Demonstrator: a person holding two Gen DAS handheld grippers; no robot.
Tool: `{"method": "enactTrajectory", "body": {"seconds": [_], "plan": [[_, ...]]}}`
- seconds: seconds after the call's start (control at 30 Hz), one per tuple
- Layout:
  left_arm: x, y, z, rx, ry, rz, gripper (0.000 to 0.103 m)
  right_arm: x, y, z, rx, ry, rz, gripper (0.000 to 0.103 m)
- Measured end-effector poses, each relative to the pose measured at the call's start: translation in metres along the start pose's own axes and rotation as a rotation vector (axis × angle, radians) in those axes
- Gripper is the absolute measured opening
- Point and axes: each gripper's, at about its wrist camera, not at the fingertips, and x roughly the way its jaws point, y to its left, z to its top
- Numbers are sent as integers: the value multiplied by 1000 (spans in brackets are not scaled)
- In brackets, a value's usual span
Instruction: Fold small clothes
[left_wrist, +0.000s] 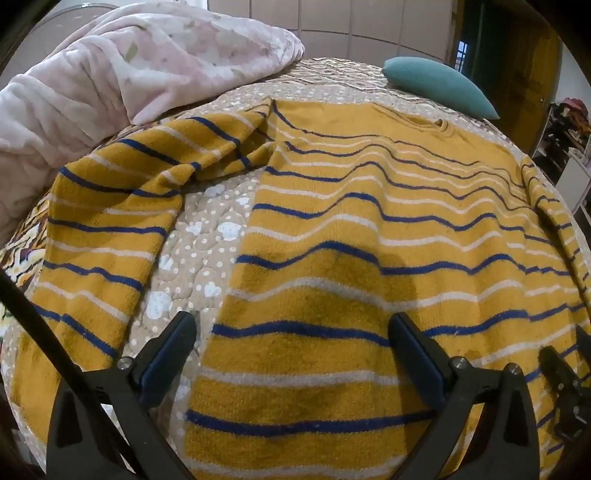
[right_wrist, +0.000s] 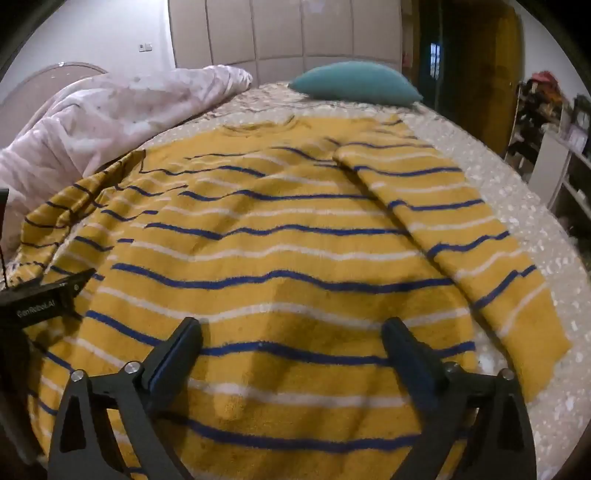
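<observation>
A mustard-yellow sweater (left_wrist: 351, 229) with blue and white stripes lies spread flat on the bed, neck at the far end. Its left sleeve (left_wrist: 103, 229) bends down the left side; its right sleeve (right_wrist: 480, 240) runs down the right. My left gripper (left_wrist: 291, 328) is open and empty, hovering over the lower left part of the sweater's body. My right gripper (right_wrist: 291, 332) is open and empty over the lower middle of the sweater (right_wrist: 277, 240). The right gripper's body shows at the right edge of the left wrist view (left_wrist: 569, 387), and the left gripper's body at the left edge of the right wrist view (right_wrist: 40, 299).
The bed has a beige dotted quilt (left_wrist: 207, 229). A pink bunched-up blanket (left_wrist: 110, 74) lies at the far left. A teal pillow (left_wrist: 436, 83) lies at the head of the bed. Shelves (right_wrist: 554, 147) stand to the right of the bed.
</observation>
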Motion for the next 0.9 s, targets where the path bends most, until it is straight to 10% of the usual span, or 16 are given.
{"method": "enactTrajectory", "body": {"seconds": [0.9], "plan": [[-9, -1, 1, 2, -2, 6, 103, -3, 5, -6, -18, -38, -57, 102]]}}
